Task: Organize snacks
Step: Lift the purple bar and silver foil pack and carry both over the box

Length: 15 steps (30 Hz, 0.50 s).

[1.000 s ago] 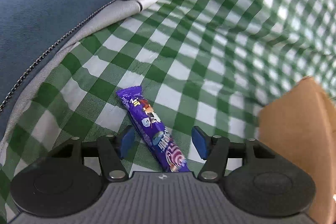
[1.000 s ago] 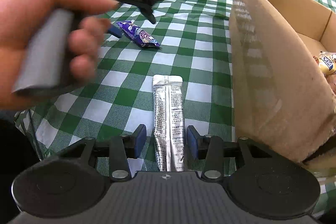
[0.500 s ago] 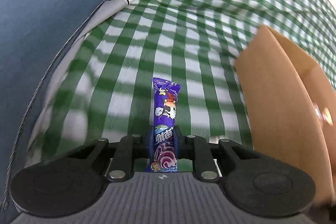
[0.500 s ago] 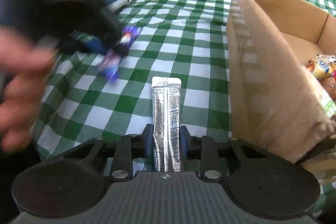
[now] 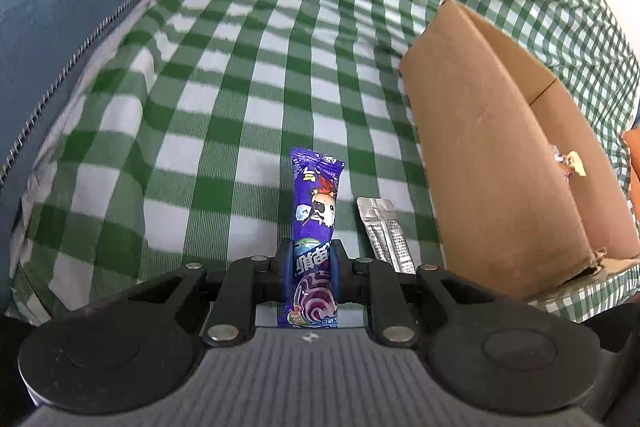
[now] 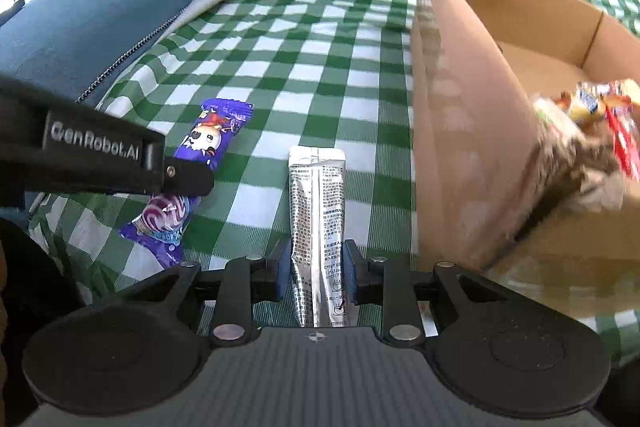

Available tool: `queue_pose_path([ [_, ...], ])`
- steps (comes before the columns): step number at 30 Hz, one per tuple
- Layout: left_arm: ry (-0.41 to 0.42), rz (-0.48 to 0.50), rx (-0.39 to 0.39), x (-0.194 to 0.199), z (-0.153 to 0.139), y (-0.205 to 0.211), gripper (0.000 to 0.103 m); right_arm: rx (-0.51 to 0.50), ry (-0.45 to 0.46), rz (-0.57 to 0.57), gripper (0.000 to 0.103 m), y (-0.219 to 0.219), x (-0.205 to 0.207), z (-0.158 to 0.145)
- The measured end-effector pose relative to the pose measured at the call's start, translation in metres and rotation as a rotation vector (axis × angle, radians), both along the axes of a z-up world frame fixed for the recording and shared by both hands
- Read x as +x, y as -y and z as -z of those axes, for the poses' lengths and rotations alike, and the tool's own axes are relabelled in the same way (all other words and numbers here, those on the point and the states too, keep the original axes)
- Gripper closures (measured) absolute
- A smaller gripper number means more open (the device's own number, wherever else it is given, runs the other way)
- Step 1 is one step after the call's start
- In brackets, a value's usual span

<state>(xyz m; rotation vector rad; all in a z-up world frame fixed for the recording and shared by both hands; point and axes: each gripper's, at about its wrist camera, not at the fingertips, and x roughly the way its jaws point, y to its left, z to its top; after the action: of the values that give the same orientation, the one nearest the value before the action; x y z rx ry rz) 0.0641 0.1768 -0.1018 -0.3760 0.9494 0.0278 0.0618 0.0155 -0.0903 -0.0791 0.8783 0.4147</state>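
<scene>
we now pinch purple snack bar (image 5: pixel 313 227) in left gripper (image 5: pixel 311 269), lifted | right gripper (image 6: pixel 316 273) now pinches silver sachet (image 6: pixel 318 223) | cardboard box (image 6: pixel 472 115) right of fingers

Count, both wrist views:
- Grippers: two, left gripper (image 5: pixel 311 267) and right gripper (image 6: pixel 317 277).
- Purple snack bar (image 5: pixel 314 203): one.
- Silver sachet (image 6: pixel 318 203): one.
- Cardboard box (image 6: pixel 472 99): one.
- Wrapped snacks in the box (image 6: pixel 596 107): several, blurred, exact number not readable.
- Green checked cloth (image 5: pixel 248 75): one.
- Blue zippered cushion (image 6: pixel 100 27): one.
</scene>
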Motion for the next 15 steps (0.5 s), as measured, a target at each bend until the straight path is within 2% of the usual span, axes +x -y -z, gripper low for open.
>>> queue_pose_path([
  [3,-0.037,-0.007,0.002,0.0012,0.0077,-0.0012,0.083,0.001,-0.022,-0.008,0.071,0.0014,-0.0011,0.0046],
  [8,-0.067,0.003,0.004,0.0041,0.0123,0.0,0.083,-0.001,0.007,-0.027,0.07,0.0055,-0.0066,0.0073],
  [15,-0.069,0.008,0.012,0.0032,0.0125,0.0025,0.083,0.001,0.008,-0.021,0.07,0.0045,-0.0069,0.0071],
])
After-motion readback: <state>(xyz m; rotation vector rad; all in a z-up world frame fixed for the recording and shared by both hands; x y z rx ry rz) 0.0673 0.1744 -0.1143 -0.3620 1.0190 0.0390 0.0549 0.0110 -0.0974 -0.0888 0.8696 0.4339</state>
